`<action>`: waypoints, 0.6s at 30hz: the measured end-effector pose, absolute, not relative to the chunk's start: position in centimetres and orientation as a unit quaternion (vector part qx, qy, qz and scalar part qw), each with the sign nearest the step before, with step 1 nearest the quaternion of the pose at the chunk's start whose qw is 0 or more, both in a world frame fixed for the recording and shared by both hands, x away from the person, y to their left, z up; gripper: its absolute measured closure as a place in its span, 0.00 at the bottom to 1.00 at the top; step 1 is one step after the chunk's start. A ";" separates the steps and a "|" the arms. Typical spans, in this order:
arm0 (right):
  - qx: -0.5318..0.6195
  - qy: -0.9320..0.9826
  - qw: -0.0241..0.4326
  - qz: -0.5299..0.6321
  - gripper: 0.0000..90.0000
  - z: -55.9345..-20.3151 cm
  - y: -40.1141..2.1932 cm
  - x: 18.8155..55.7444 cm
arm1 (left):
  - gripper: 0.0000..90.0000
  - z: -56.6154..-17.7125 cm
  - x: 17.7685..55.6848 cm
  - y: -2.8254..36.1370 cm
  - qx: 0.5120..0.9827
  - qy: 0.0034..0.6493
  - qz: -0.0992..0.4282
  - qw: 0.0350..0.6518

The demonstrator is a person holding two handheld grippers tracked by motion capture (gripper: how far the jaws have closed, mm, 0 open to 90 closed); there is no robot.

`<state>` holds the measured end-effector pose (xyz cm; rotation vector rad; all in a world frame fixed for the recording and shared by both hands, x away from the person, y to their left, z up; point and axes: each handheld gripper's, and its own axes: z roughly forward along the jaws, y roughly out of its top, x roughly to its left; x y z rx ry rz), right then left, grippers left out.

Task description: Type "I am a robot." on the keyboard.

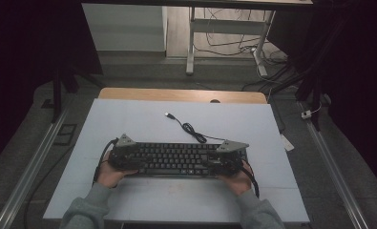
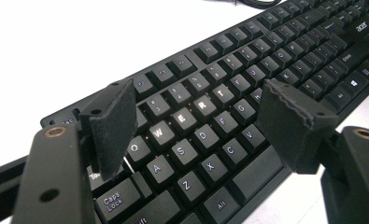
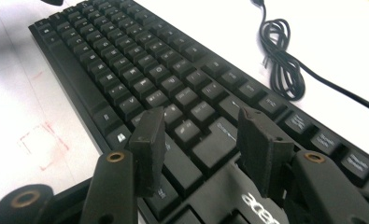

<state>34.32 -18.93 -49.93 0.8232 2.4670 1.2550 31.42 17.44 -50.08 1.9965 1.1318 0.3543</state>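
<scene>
**Both pairs of fingers spread above the keyboard ends, nothing pinched**

Fingers of the left gripper stand spread, hovering above the Q-W-E-R-T letter block, clamping nothing. Fingers of the right gripper also stand apart, over the keys near the printed brand logo, no key or edge pressed between the pads as far as we can tell.

From the high view we see the left gripper at the left end and the right gripper at the right end of the black full-size plastic keyboard. It lies flat on the pale grey rectangular mat, a bit nearer the mat's near edge than its far edge, roughly centred between left and right edges. Its black cable with a bundled loop and USB plug runs from the keyboard's back toward the far edge, plug lying loose, connected to nothing.

Progress, our judgement: the keyboard looks set down square to the near edge. Neither gripper grips it now, so either placement is finished or a new grasp at both ends is about to start. Cable untouched, still loose. We mark faint red outline marks on the mat just beside the keyboard's front edge; purpose unclear.
</scene>
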 end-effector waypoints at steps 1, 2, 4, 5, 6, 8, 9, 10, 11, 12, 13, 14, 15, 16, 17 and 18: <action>0.283 0.848 0.127 0.429 0.57 -49.9 -19.0 34.3 | 0.32 -50.1 31.4 17.4 0.789 0.447 0.140 0.399; 0.283 0.848 0.126 0.429 0.57 -50.0 -19.1 34.3 | 0.32 -50.1 31.4 17.4 0.789 0.447 0.140 0.399; 0.283 0.849 0.126 0.428 0.57 -50.1 -19.1 34.3 | 0.32 -50.1 31.5 17.4 0.790 0.446 0.138 0.398; 0.282 0.850 0.126 0.426 0.57 -50.1 -19.1 34.3 | 0.32 -50.1 31.5 17.4 0.790 0.446 0.138 0.398; 0.282 0.850 0.126 0.428 0.57 -50.1 -19.0 34.3 | 0.32 -50.1 31.5 17.4 0.790 0.446 0.138 0.398; 0.279 0.851 0.126 0.426 0.57 -50.2 -18.9 34.3 | 0.32 -50.1 31.5 17.4 0.788 0.447 0.139 0.399; 0.279 0.852 0.126 0.425 0.57 -50.2 -18.9 34.3 | 0.32 -50.1 31.5 17.5 0.788 0.447 0.139 0.400; 0.278 0.853 0.127 0.424 0.57 -50.2 -18.9 34.3 | 0.32 -50.1 31.5 17.5 0.788 0.447 0.138 0.401; 0.278 0.852 0.127 0.424 0.57 -50.2 -18.9 34.3 | 0.33 -50.1 31.5 17.5 0.787 0.446 0.138 0.402; 0.278 0.852 0.127 0.424 0.57 -50.2 -18.9 34.3 | 0.34 -50.1 31.5 17.5 0.788 0.446 0.138 0.402; 0.278 0.853 0.127 0.424 0.57 -50.2 -18.9 34.3 | 0.35 -50.0 31.5 17.5 0.788 0.446 0.137 0.403; 0.279 0.852 0.127 0.424 0.57 -50.2 -18.9 34.3 | 0.36 -50.0 31.5 17.5 0.787 0.445 0.137 0.405; 0.279 0.853 0.127 0.424 0.57 -50.2 -18.9 34.3 | 0.38 -50.0 31.5 17.5 0.785 0.446 0.137 0.407; 0.278 0.853 0.127 0.423 0.57 -50.2 -18.9 34.3 | 0.39 -50.0 31.5 17.5 0.785 0.446 0.138 0.408; 0.278 0.853 0.127 0.423 0.57 -50.2 -18.9 34.3 | 0.41 -49.9 31.5 17.5 0.783 0.447 0.139 0.410; 0.278 0.853 0.127 0.423 0.57 -50.2 -18.8 34.3 | 0.43 -49.9 31.5 17.5 0.782 0.448 0.140 0.411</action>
